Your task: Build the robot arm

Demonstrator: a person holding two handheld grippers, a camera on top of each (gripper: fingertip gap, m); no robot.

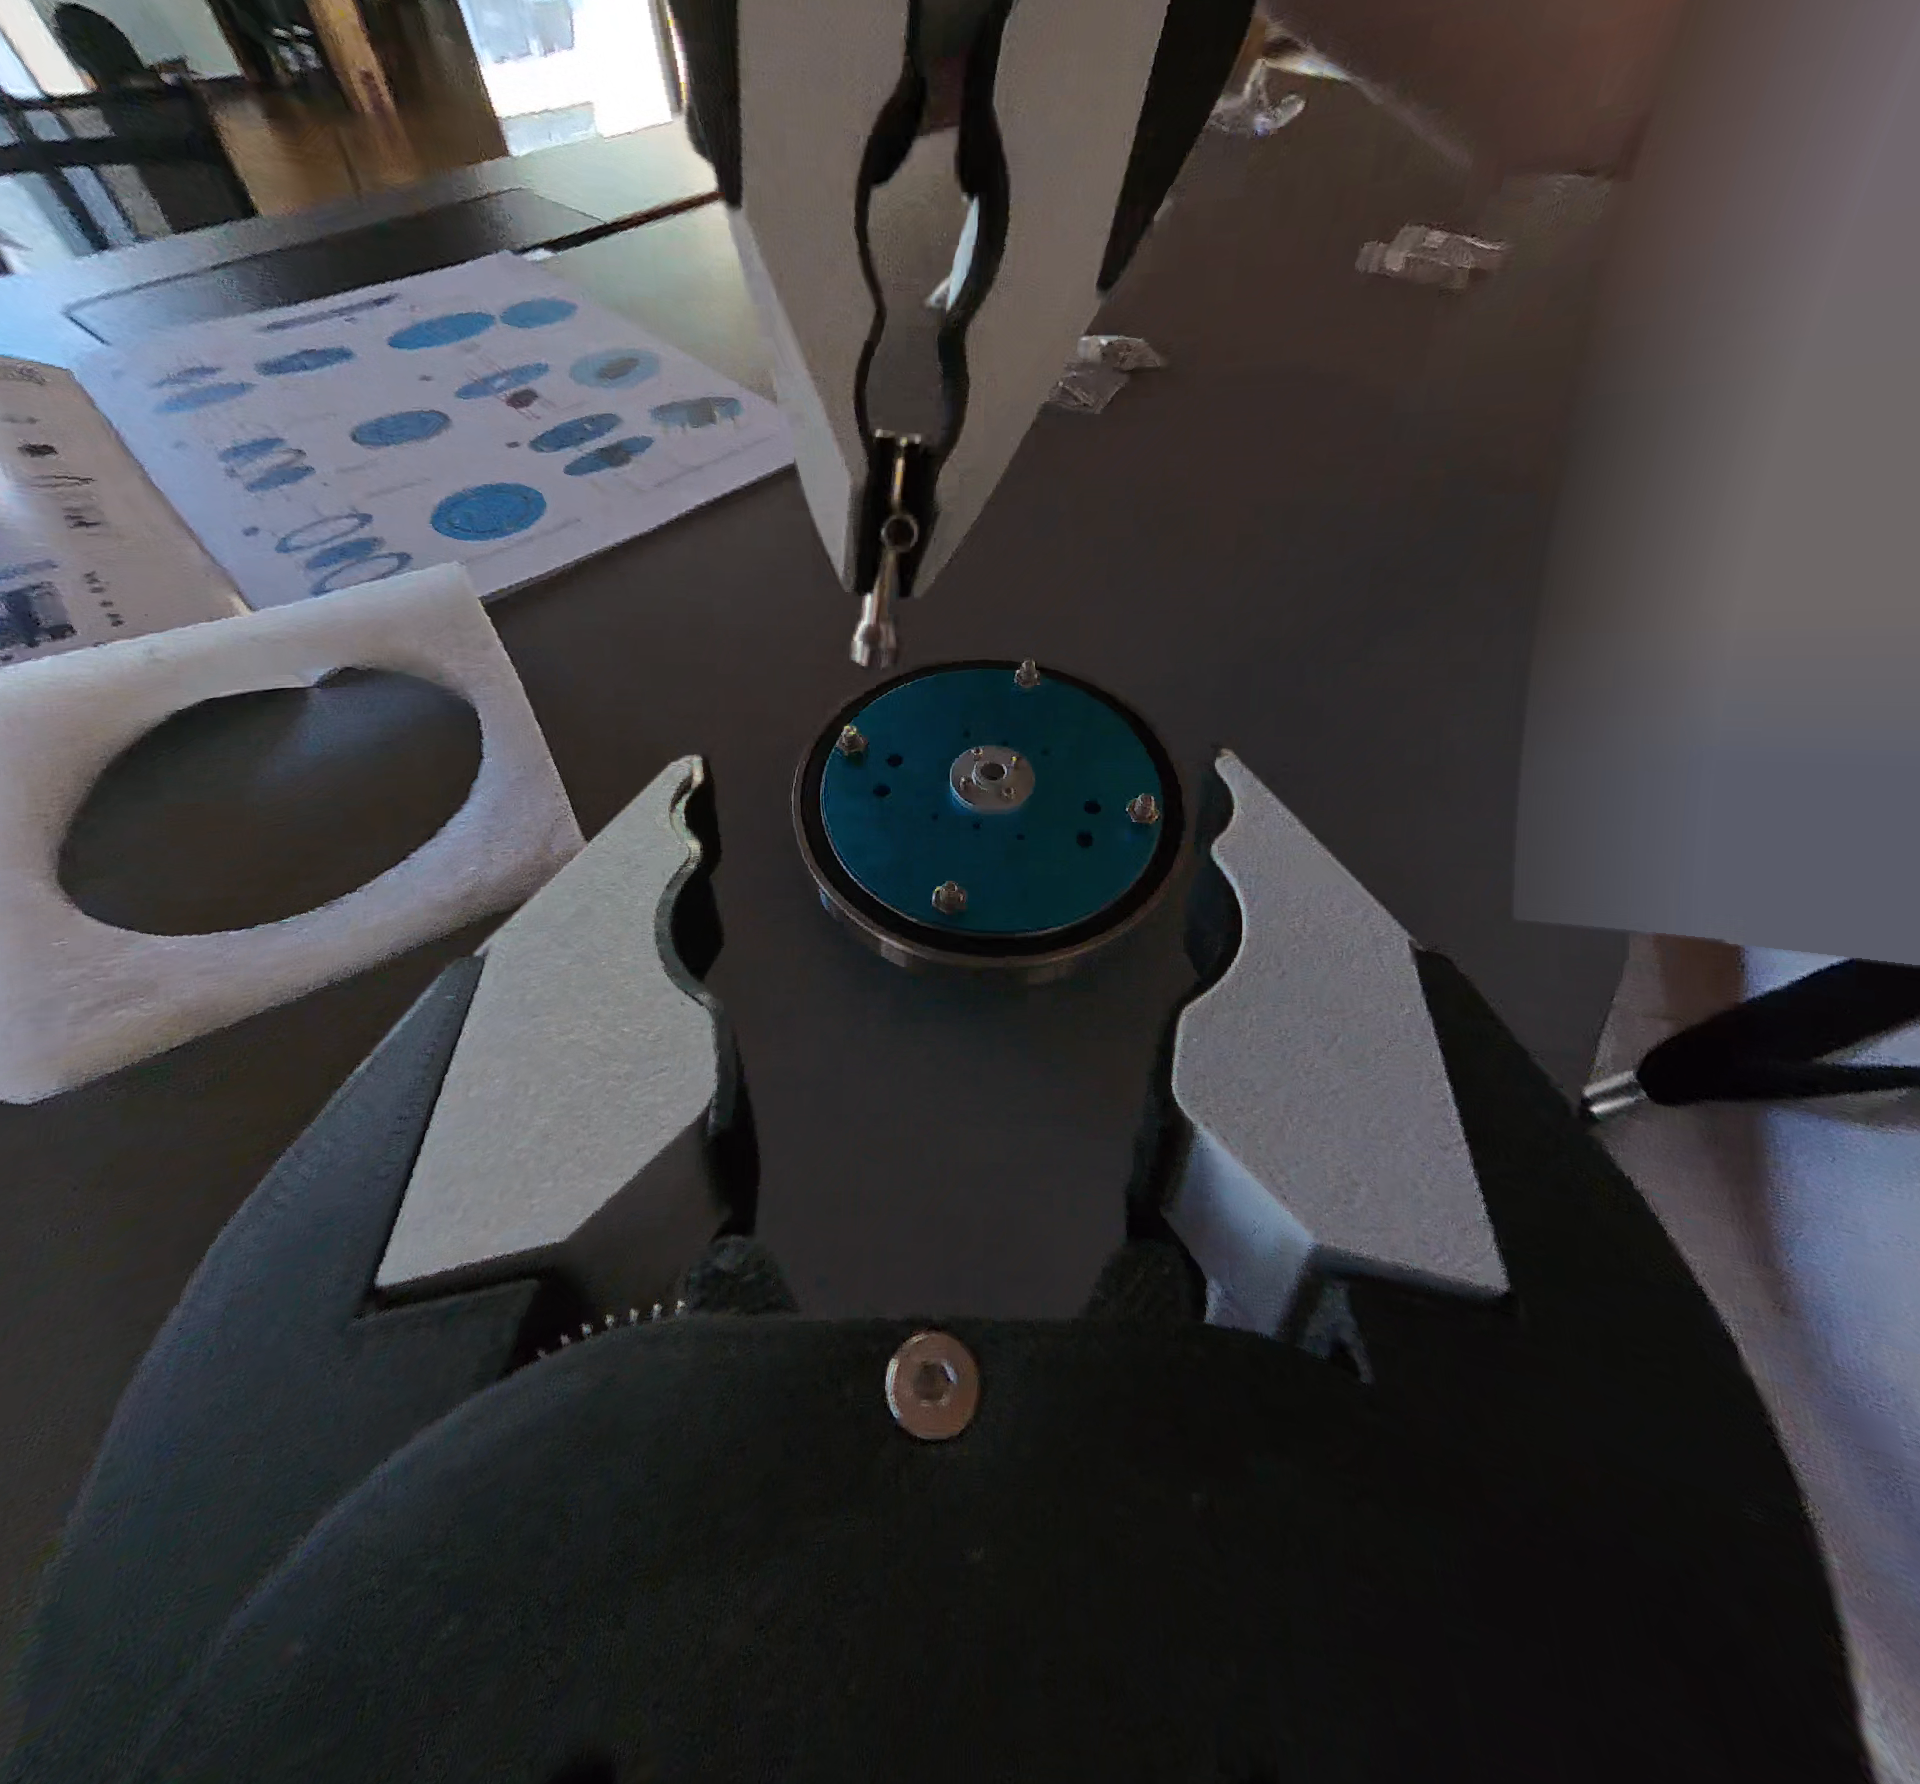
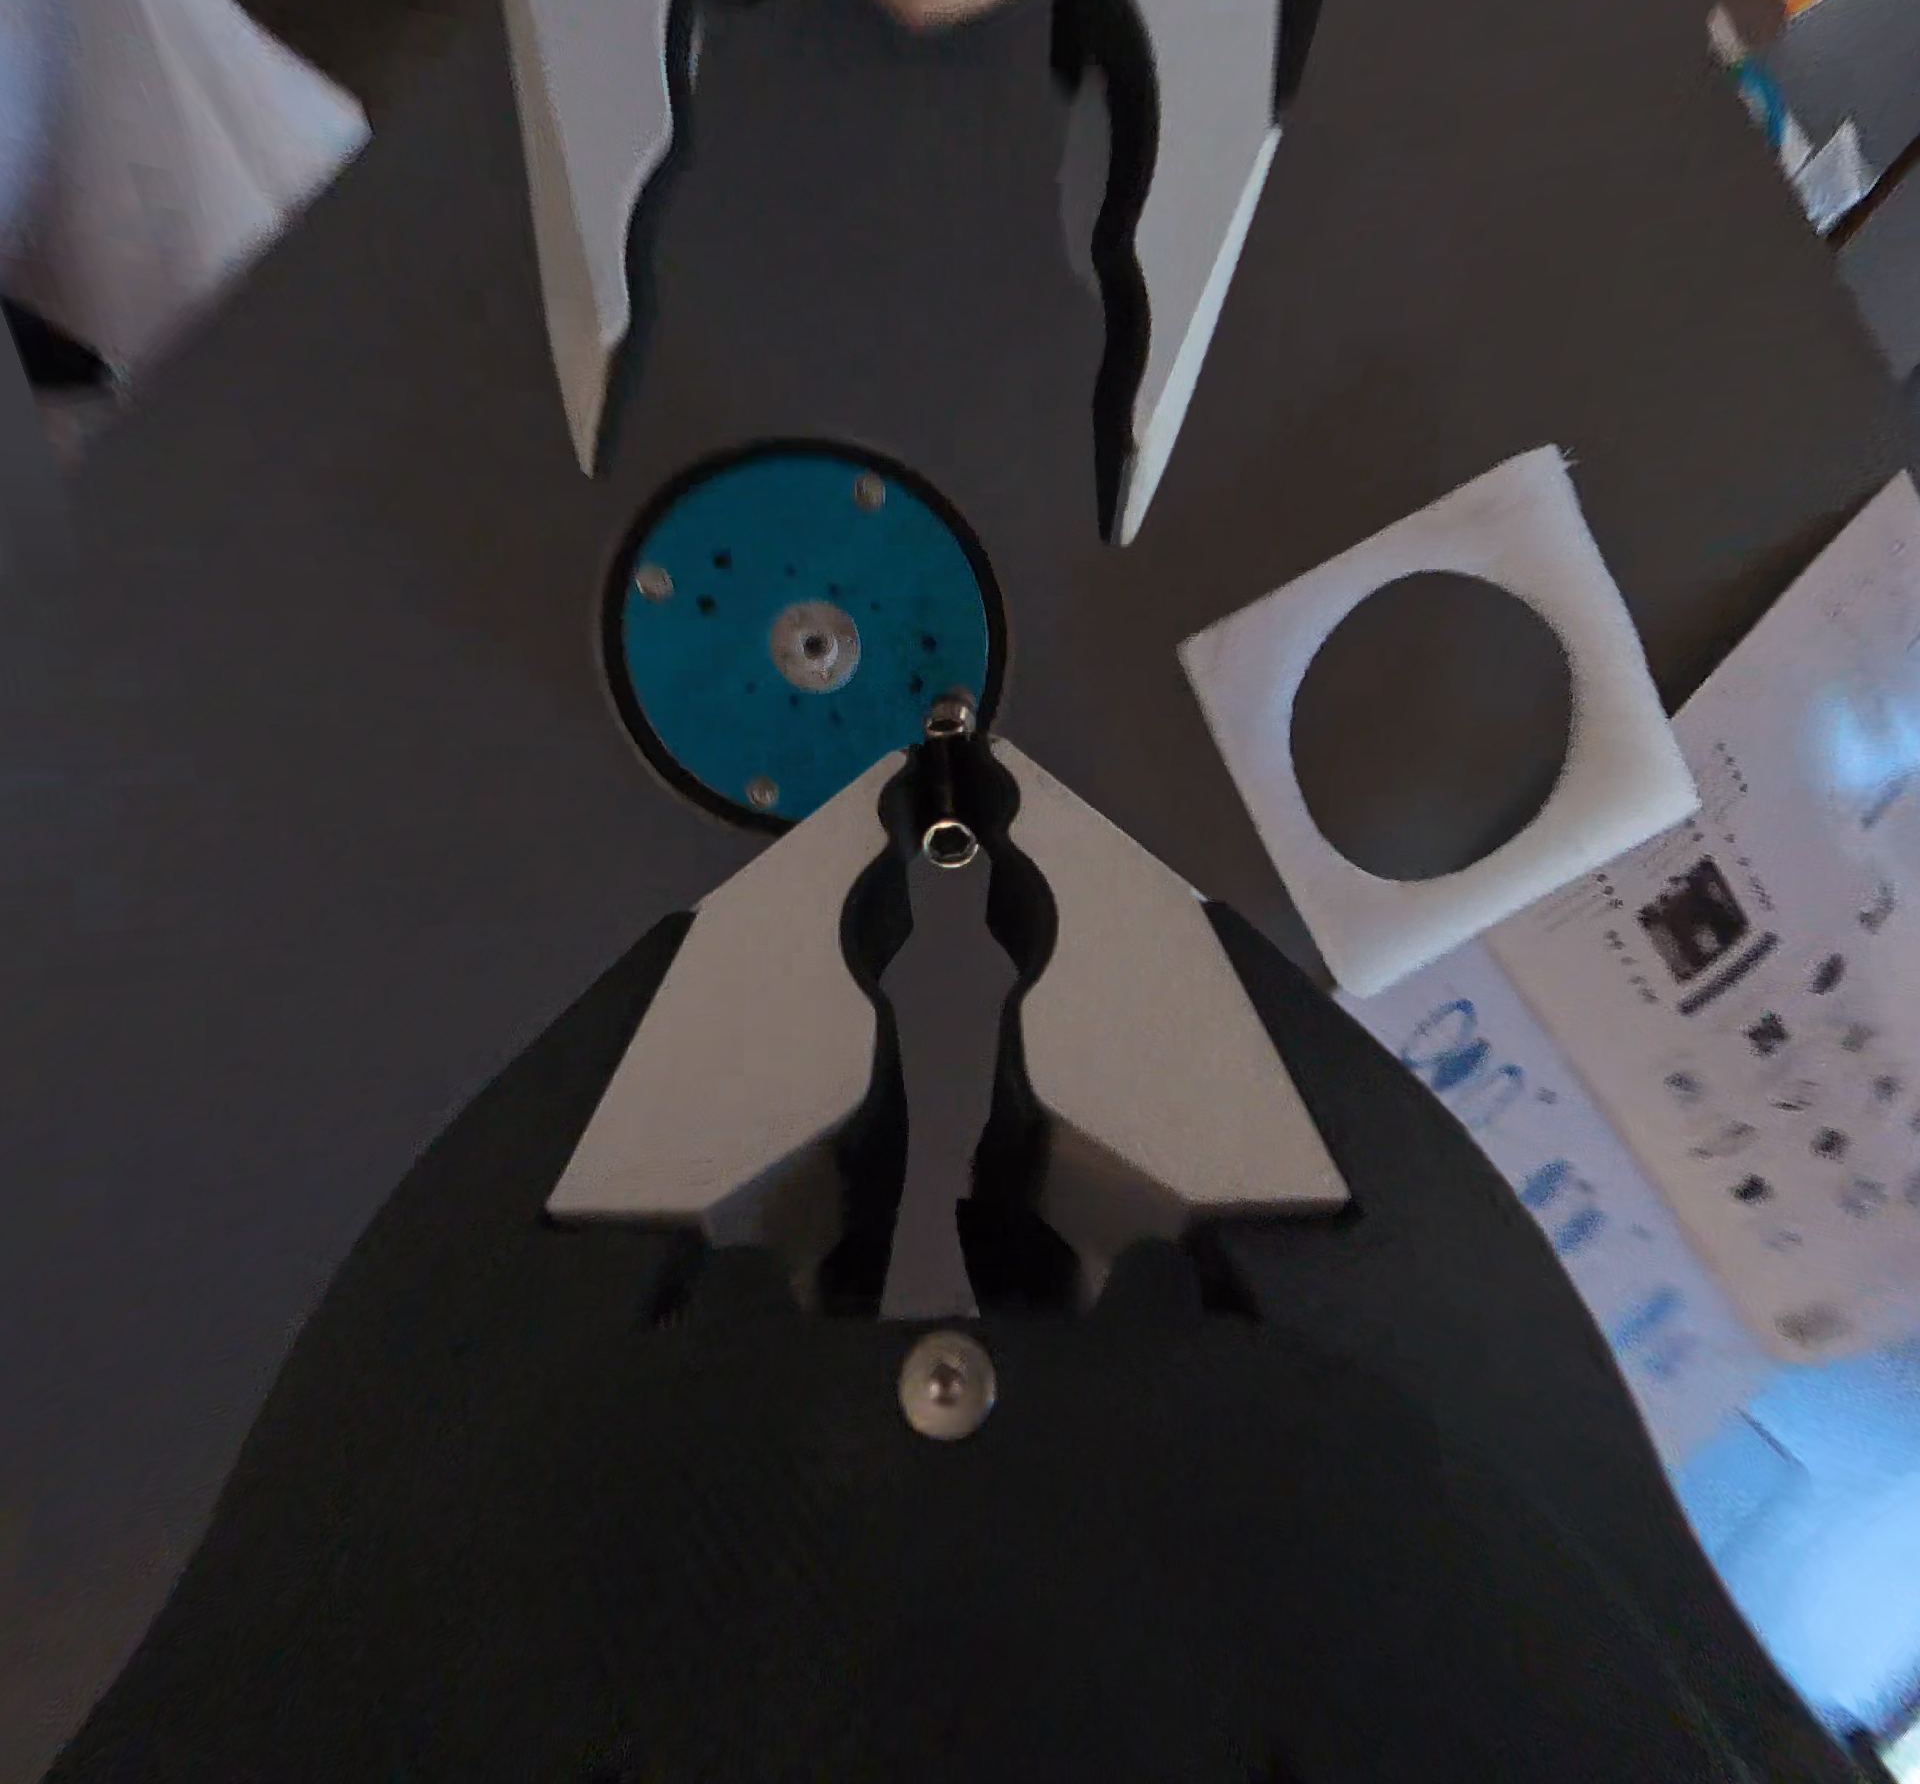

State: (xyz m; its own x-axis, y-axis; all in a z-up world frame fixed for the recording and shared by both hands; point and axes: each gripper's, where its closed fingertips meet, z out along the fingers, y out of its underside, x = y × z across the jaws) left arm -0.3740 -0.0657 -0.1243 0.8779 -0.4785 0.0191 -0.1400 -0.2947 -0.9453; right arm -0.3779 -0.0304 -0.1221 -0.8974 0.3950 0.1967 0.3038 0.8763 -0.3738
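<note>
Where the disc lies: the blue disc (image 1: 987,799) (image 2: 805,643) sits flat on the dark table (image 1: 935,1111), ringed in black, with a silver hub (image 1: 985,776) at its centre.
Studs: four small studs stand near the disc's edge, each with what looks like a nut at its foot; the one farthest from the left gripper (image 1: 1027,672) is nearest the tool.
Left gripper: the left gripper (image 1: 958,763) is spread wide and holds nothing. Its fingertips lie either side of the disc's near half, apart from the rim.
Right gripper: the right gripper (image 2: 951,747) comes down from the disc's far side, pressed together and pinching a small metal tool (image 2: 948,778) (image 1: 878,622).
Tool tip: in the left view its socket end hangs just above the disc's far rim, beside that stud and not on it. In the right view it overlaps the stud, so that view alone cannot settle contact.
Foam: a white foam square (image 1: 208,1007) (image 2: 1631,778) with a round cut-out lies near the disc, on the left gripper's left.
Sheet: a printed sheet (image 1: 416,404) with blue drawings lies beyond the foam, farther from the disc.
</note>
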